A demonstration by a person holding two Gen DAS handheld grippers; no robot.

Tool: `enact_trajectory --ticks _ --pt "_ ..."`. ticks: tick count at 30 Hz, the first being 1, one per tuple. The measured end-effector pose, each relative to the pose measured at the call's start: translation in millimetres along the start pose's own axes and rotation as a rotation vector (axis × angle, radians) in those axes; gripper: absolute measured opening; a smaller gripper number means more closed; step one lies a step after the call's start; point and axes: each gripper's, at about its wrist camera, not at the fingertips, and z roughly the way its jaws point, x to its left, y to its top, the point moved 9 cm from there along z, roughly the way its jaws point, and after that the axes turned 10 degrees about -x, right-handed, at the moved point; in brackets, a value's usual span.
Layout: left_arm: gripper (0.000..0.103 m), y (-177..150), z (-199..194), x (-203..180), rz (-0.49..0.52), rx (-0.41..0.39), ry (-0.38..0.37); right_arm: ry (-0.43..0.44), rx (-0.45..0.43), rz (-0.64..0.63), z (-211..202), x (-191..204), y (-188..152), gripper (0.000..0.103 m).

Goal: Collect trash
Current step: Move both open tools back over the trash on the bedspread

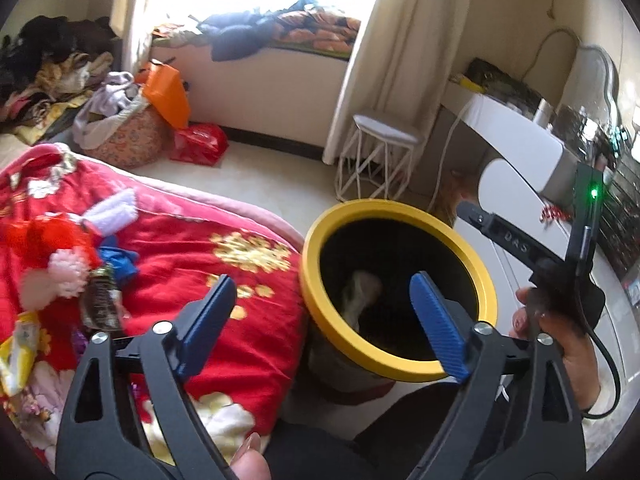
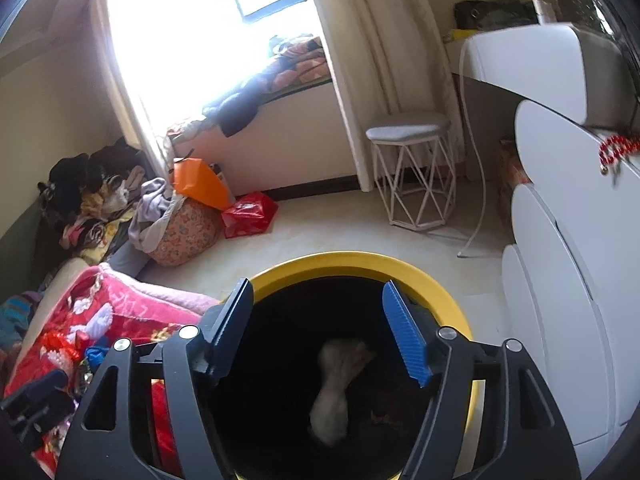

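Note:
A black bin with a yellow rim [image 1: 400, 206] stands on the floor beside the bed. My left gripper [image 1: 322, 282] is open above the bin's near edge, with nothing between its blue pads. My right gripper [image 2: 317, 287] hangs open right over the bin's mouth [image 2: 348, 260], also with nothing in it. A pale crumpled piece of trash [image 2: 336, 392] lies inside the bin, also visible in the left wrist view [image 1: 360, 292]. On the red quilt to the left lie a yellow wrapper [image 1: 20, 344], a dark crumpled wrapper [image 1: 100, 300], a blue scrap [image 1: 118, 260] and a white fluffy piece [image 1: 112, 212].
The red flowered quilt [image 1: 240, 240] covers the bed on the left. A white wire-legged stool [image 2: 412, 168] and a white dresser [image 2: 568, 280] stand to the right. An orange bag [image 2: 200, 186], a red bag [image 2: 250, 214] and a clothes pile [image 2: 92, 196] crowd the far floor.

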Motion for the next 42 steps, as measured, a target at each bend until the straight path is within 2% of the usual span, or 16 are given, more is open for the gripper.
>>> enact_trajectory --ticks 4,20,31,42 --pt "0.087 7.5 -14.9 14.2 -0.020 -0.037 0.027 0.045 -0.008 -0.026 -5.7 23.5 1.7 0.069" --pt "0.089 27.0 -70.0 98.9 -0.110 -0.138 0.175 0.256 -0.009 -0.145 -38.8 130.7 -12.7 0.081" --pt "0.090 39.6 -93.8 165.5 -0.195 -0.192 0.277 0.370 0.046 -0.223 -49.9 198.9 -40.8 0.082" --pt "0.091 29.7 -113.3 240.7 -0.323 -0.199 0.386 0.476 0.138 -0.291 -50.1 254.1 -80.8 0.082"
